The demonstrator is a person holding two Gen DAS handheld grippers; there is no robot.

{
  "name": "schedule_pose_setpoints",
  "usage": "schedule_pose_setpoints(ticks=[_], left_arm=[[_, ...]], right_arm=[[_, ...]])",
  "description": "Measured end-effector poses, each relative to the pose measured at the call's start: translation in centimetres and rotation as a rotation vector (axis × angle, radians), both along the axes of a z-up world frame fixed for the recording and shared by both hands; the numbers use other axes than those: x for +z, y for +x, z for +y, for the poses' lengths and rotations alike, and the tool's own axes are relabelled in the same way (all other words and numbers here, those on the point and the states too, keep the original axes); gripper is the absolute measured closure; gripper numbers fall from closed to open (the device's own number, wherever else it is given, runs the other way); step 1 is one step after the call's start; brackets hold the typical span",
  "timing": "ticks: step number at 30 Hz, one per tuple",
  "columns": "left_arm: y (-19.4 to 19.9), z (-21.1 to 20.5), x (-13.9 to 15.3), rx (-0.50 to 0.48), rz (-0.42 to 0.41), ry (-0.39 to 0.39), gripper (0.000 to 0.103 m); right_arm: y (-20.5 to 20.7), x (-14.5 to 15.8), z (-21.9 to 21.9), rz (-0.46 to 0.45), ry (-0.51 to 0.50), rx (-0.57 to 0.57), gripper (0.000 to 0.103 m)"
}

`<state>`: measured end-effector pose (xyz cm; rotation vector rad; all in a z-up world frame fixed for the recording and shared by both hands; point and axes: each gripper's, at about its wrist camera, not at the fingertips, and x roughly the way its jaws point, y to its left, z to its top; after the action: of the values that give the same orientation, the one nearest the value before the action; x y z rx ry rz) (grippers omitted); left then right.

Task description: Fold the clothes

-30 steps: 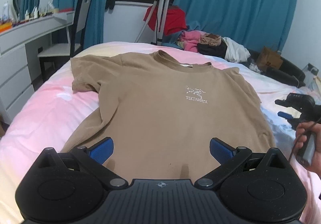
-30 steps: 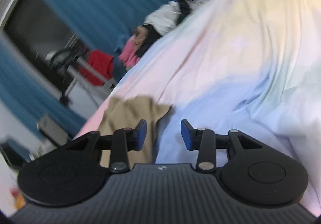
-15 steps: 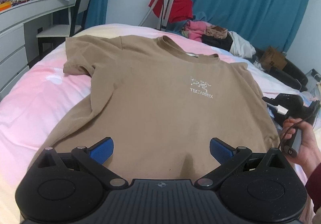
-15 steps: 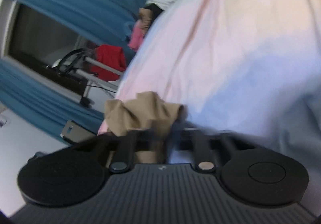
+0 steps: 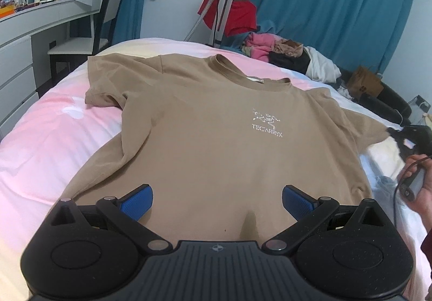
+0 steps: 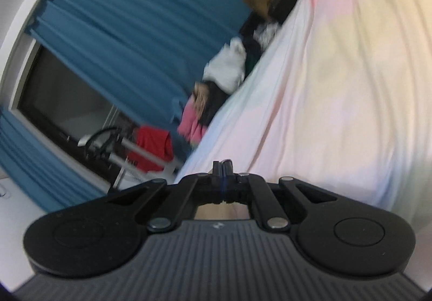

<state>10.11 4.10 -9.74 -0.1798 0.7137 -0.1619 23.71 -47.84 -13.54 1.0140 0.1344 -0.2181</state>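
Your tan T-shirt (image 5: 205,144) lies spread face up on the bed (image 5: 40,144), collar toward 12 o'clock, hem just under your left gripper (image 5: 217,199), whose jaws stand wide apart and hold nothing. At 3 o'clock your right gripper (image 6: 222,166) has its jaws closed; in the left view they meet the tip of the shirt's sleeve (image 5: 378,129), so judge it pinched there, though the right view is blurred and shows only a tan sliver behind the jaws. To fold well, keep that pinch firm and carry the sleeve low toward 9 o'clock across the chest print, keeping the body flat, and lay the crease straight from shoulder to hem
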Motion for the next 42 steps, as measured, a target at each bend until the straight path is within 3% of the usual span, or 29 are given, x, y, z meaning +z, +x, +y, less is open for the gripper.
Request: schedule_pose_setpoints(ticks=[6,10,18,21,22,23,24,25,26,28,31,35,37,39,41,42], left_arm=[[0.1,0.0,0.0,-0.003,0.001,-0.007,0.000],[0.1,-0.1,-0.1,-0.011,0.002,-0.006,0.000],[-0.2,-0.1,0.4,-0.023,-0.012,-0.023,0.000],[-0.4,-0.2,0.8,-0.029,-0.017,-0.031,0.000],[-0.6,-0.3,0.9,-0.032,-0.022,-0.027,0.000],[-0.7,-0.4,1.1,-0.033,-0.029,-0.020,0.000],[-0.9,-0.4,1.2,-0.032,-0.036,-0.014,0.000],[-1.1,-0.3,1.3,-0.029,-0.041,-0.012,0.000],[-1.2,-0.2,1.4,-0.024,-0.041,-0.016,0.000],[-1.4,0.1,1.5,-0.015,-0.040,-0.026,0.000],[-1.4,0.3,1.5,-0.015,-0.036,-0.044,0.000],[-1.3,0.6,1.5,-0.015,-0.030,-0.068,0.000],[-1.2,0.6,1.3,-0.016,-0.027,-0.070,0.000],[-1.1,0.6,1.1,-0.016,-0.023,-0.068,0.000],[-0.9,0.7,0.8,-0.015,-0.015,-0.067,0.000],[-0.8,0.7,0.7,-0.013,-0.012,-0.068,0.000]], right_arm=[[-1.5,2.5,-1.3,-0.043,-0.133,-0.093,0.100],[-1.1,2.9,-0.9,-0.064,-0.162,-0.032,0.096],[-1.6,2.3,2.3,0.123,-0.228,0.224,0.095],[-3.3,1.0,2.9,0.205,-0.104,0.248,0.094],[-3.5,0.0,2.8,0.216,0.005,0.247,0.087],[-3.7,-1.0,2.7,0.226,0.113,0.245,0.063],[-3.9,-2.0,2.6,0.236,0.222,0.243,0.048],[-4.1,-3.1,2.6,0.237,0.325,0.242,0.025],[-4.4,-4.3,2.9,0.217,0.403,0.245,0.021],[-4.8,-6.1,3.4,0.200,0.507,0.247,0.021],[-5.0,-7.0,4.2,0.149,0.523,0.206,0.021],[-3.9,-7.3,4.9,0.123,0.477,0.201,0.022],[-3.1,-7.3,5.0,0.130,0.448,0.201,0.028],[-2.0,-7.3,4.8,0.156,0.410,0.189,0.042],[-1.3,-7.2,4.5,0.187,0.363,0.161,0.082],[-1.3,-7.3,4.4,0.196,0.348,0.138,0.089]])
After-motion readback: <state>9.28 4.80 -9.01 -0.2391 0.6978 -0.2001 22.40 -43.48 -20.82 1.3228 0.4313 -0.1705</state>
